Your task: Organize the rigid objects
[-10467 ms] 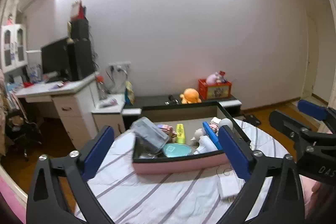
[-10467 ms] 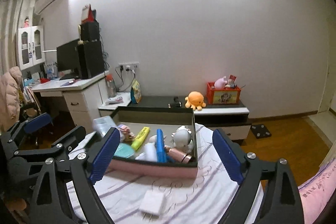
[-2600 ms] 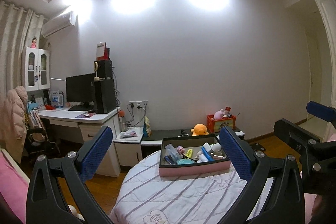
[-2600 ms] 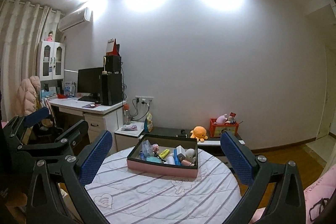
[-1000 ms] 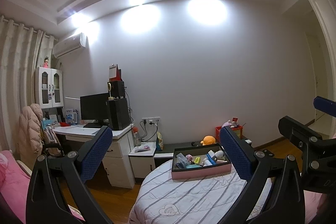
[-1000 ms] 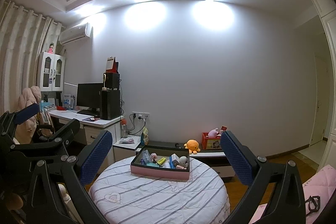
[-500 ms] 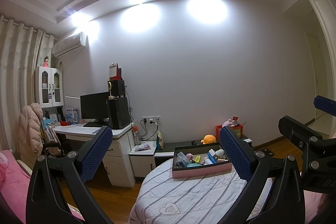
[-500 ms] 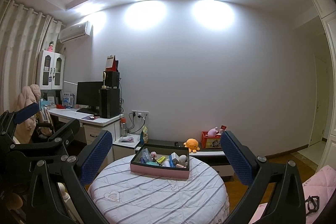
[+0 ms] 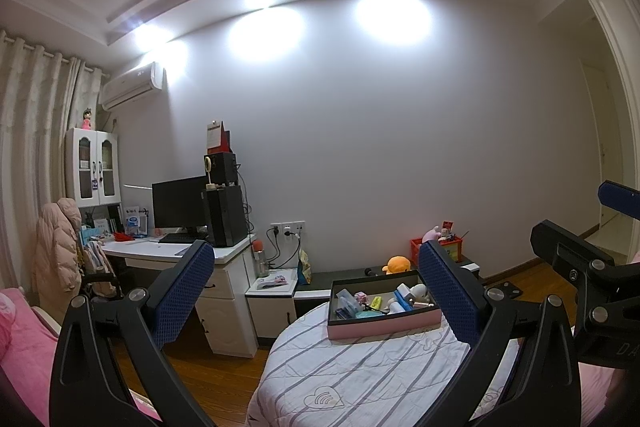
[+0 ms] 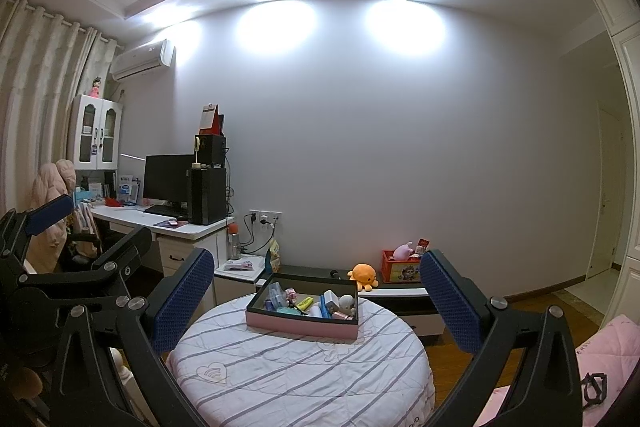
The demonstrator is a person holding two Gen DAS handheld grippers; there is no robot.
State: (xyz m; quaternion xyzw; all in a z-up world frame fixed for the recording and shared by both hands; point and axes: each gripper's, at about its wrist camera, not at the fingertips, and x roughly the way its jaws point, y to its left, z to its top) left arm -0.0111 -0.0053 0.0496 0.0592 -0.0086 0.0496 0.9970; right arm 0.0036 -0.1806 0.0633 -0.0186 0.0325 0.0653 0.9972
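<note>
A pink-sided box (image 9: 383, 323) (image 10: 301, 323) with a dark rim stands on a round table (image 9: 352, 379) (image 10: 296, 371) under a white striped cloth. Inside it lie several small items: a yellow marker, a blue piece, white bottles, a teal lid. My left gripper (image 9: 320, 291) is open, far back from the box, with nothing between its blue pads. My right gripper (image 10: 316, 297) is open too, held well short of the table. Each gripper shows at the edge of the other's view.
A white desk (image 10: 160, 223) with a monitor and a black speaker stands at the left. A low dark cabinet (image 10: 392, 289) behind the table carries an orange plush and a red box. Pink bedding (image 9: 24, 347) lies at the lower left, wooden floor around the table.
Over the last second both grippers have barely moved. Since 10.5 s ago both have drawn far back from the box, which now looks small and distant.
</note>
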